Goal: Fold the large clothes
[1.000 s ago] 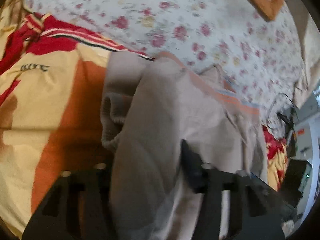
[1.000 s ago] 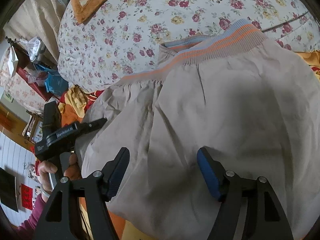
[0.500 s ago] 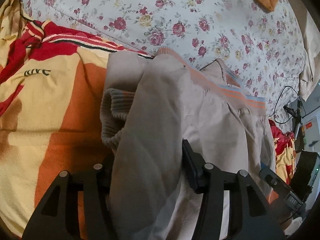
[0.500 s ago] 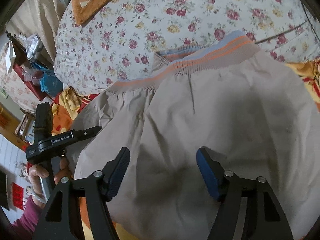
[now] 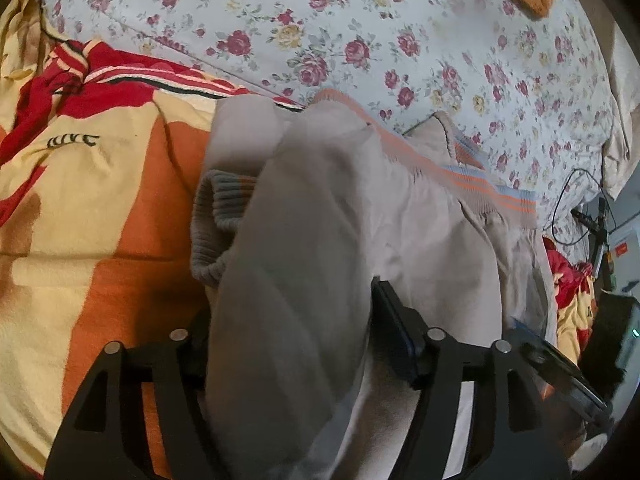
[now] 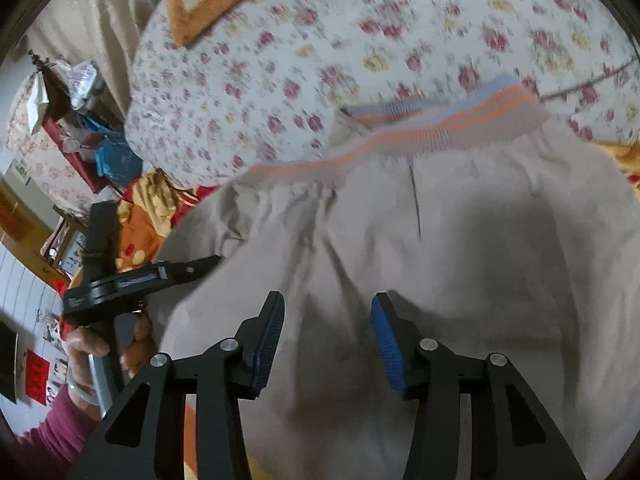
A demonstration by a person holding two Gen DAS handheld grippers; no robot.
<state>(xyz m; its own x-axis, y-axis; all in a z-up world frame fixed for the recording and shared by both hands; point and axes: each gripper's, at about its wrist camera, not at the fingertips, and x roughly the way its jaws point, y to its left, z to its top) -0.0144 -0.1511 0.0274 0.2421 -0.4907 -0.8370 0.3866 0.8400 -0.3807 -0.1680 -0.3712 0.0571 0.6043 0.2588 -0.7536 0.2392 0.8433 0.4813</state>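
While my left gripper (image 5: 290,320) pinches a thick fold of the beige trousers (image 6: 440,240) on the bed (image 5: 360,20), my right gripper (image 6: 328,332), half spread, should clamp low.

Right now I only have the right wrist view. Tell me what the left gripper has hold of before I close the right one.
Observer: The left gripper has a thick fold of the beige trousers between its fingers.
Operator: Say what lies beside that fold.
Observer: A ribbed cuff is bunched just left of it, resting on the orange and yellow blanket.
Operator: Give me a landmark on that blanket.
Observer: Dark lettering sits on a yellow patch, further left of the cuff.
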